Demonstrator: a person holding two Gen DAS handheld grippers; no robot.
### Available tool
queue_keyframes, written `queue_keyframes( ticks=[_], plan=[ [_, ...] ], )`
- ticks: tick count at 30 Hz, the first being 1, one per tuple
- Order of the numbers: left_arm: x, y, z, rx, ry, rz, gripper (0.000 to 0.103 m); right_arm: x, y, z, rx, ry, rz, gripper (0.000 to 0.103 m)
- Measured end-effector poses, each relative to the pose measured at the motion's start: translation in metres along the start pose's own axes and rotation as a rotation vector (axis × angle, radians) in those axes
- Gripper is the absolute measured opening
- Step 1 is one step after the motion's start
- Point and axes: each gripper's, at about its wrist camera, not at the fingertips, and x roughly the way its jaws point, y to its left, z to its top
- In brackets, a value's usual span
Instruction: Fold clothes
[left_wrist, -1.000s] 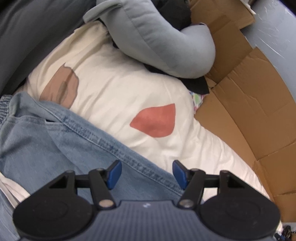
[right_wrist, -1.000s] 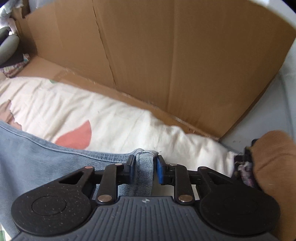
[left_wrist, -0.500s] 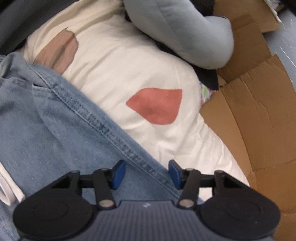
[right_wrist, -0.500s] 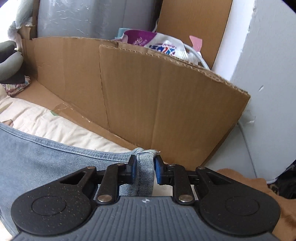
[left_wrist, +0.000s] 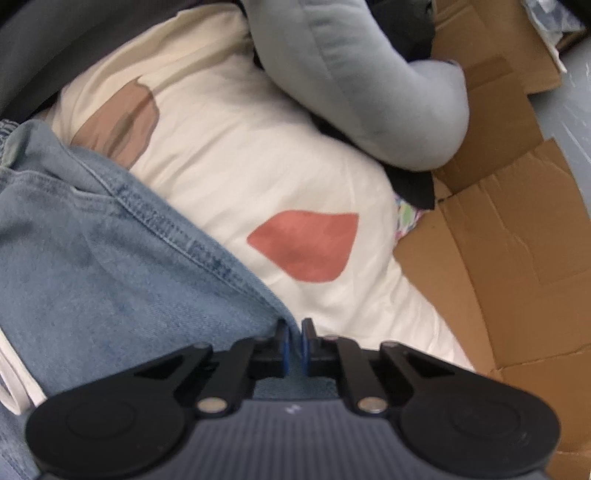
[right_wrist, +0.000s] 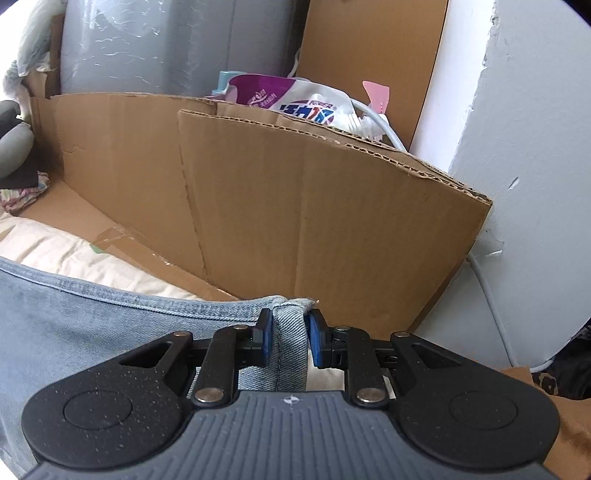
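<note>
Blue-padded and black-framed, the left gripper (left_wrist: 293, 345) is pinched tight on the stitched edge of the light blue denim jeans (left_wrist: 110, 251), and the right gripper (right_wrist: 290, 341) is clamped on a folded hem corner of the same garment. The jeans lie across a cream duvet with red and brown patches (left_wrist: 236, 155). A grey padded cushion (left_wrist: 369, 81) rests at its far end. Brown cardboard walls (right_wrist: 295, 206) border the bedding, against a white painted wall (right_wrist: 535, 166).
</note>
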Motion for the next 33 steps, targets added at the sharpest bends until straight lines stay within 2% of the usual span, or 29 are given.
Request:
queue_keyframes(
  ticks=[7,15,22,33],
  plan=[
    [0.006,-0.001,0.005,-0.011,-0.011,-0.016,0.006,0.021,0.000,0.005,0.015,0.030,-0.008,0.018],
    [0.022,0.003,0.012,-0.028,-0.009,-0.022,0.007,0.071,0.005,-0.001,0.018,0.124,-0.028,0.018],
    [0.029,0.005,0.012,0.005,-0.013,-0.030,0.007,0.107,0.013,-0.010,0.027,0.175,-0.058,0.017],
    [0.005,0.008,0.014,-0.015,-0.030,-0.102,0.006,0.090,0.021,-0.003,0.024,0.138,-0.123,0.015]
  ],
)
